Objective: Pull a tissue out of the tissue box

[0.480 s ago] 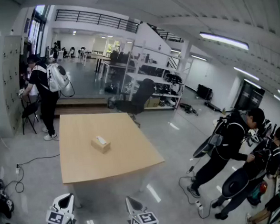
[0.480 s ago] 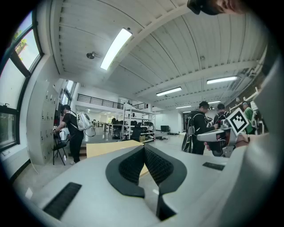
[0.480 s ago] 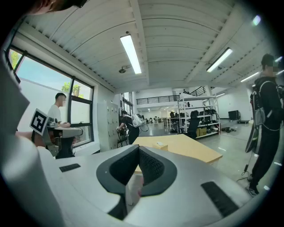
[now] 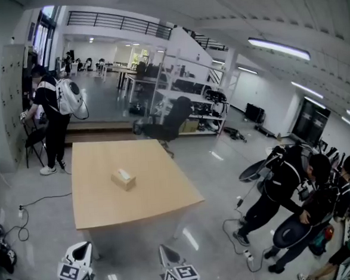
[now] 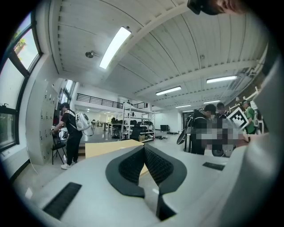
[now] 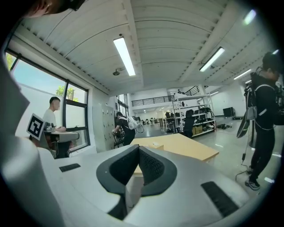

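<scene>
A small tan tissue box point(image 4: 123, 179) with a white tissue at its top slot sits near the middle of a light wooden table point(image 4: 161, 197), well ahead of both grippers. My left gripper point(image 4: 81, 250) and right gripper point(image 4: 165, 251) hang at the bottom edge of the head view, short of the table's near edge. In the left gripper view the left gripper point(image 5: 144, 149) has its ribbed pads together with nothing between them; the table point(image 5: 100, 148) shows beyond. The right gripper point(image 6: 138, 149) is likewise shut and empty, and the tissue box point(image 6: 157, 144) appears tiny on the table point(image 6: 195, 150).
A person with a white backpack point(image 4: 52, 112) stands at the grey lockers point(image 4: 5, 100) beside a chair, far left. Two people in black point(image 4: 292, 194) bend over gear on the floor at right. An office chair point(image 4: 172, 121) stands behind the table. A cable point(image 4: 30, 207) lies on the floor.
Both grippers stay where they were. The person at the lockers has shifted slightly left, and the people on the right have moved and bent lower.
</scene>
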